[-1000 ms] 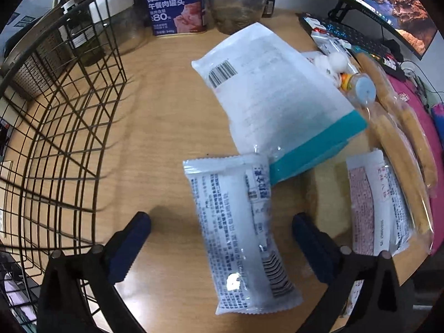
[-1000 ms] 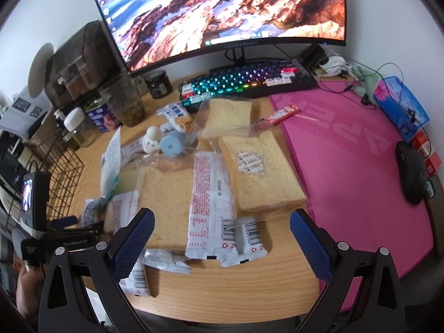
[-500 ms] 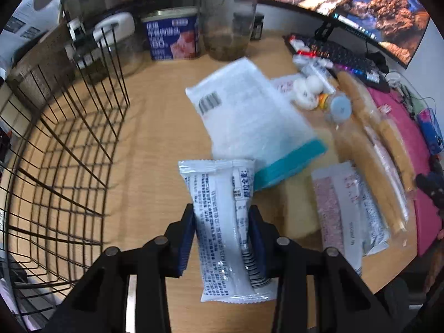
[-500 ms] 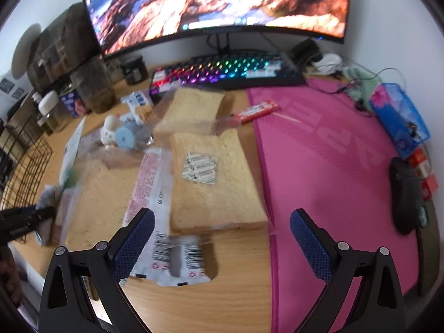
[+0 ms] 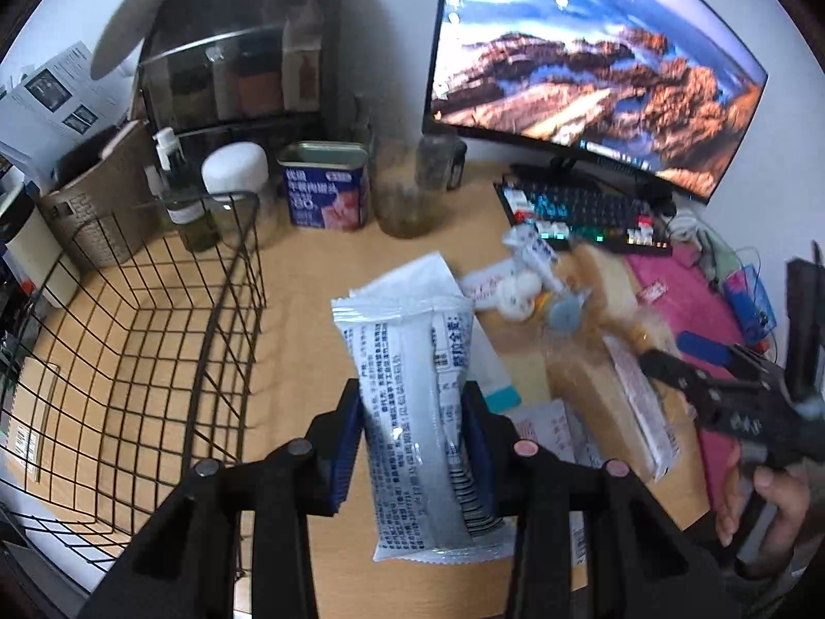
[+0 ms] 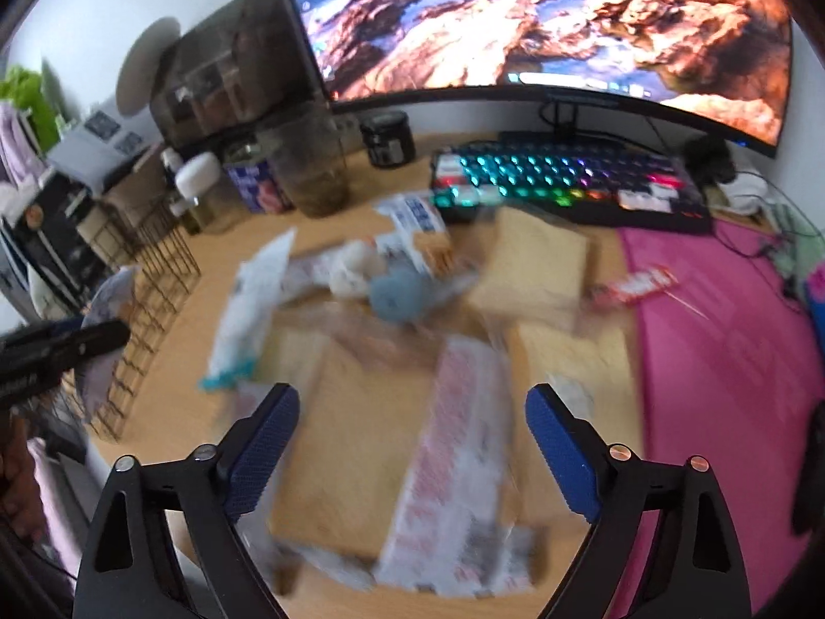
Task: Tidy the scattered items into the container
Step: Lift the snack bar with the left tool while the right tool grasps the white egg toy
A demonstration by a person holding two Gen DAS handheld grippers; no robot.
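I have the white plastic snack packet with small black print point(image 5: 417, 402) pinched across its middle between the blue pads of my left gripper point(image 5: 412, 433), lifted clear of the wooden desktop point(image 5: 309, 268) and standing roughly upright, its crimped top edge pointing away from me. So the step in hand is the carry: this packet is picked up and not yet in the container. The black wire basket point(image 5: 129, 340) sits just to my left, open at the top, and looks bare inside. The next move, I judge, calls for swinging left over the basket's near rim and letting go above its floor, keeping the packet's lower end from snagging the wires.

My right gripper point(image 6: 407, 443) is spread wide and holds nothing, hovering over the blurred clear bags of sliced bread point(image 6: 361, 423), which I take to be the next pick.

The packet's print is Chinese, with a barcode near its lower end; I cannot read it. The blue tin of luncheon meat point(image 5: 325, 191) behind the basket shows "80" in large figures. The black curved monitor point(image 5: 593, 67) shows a rocky landscape.
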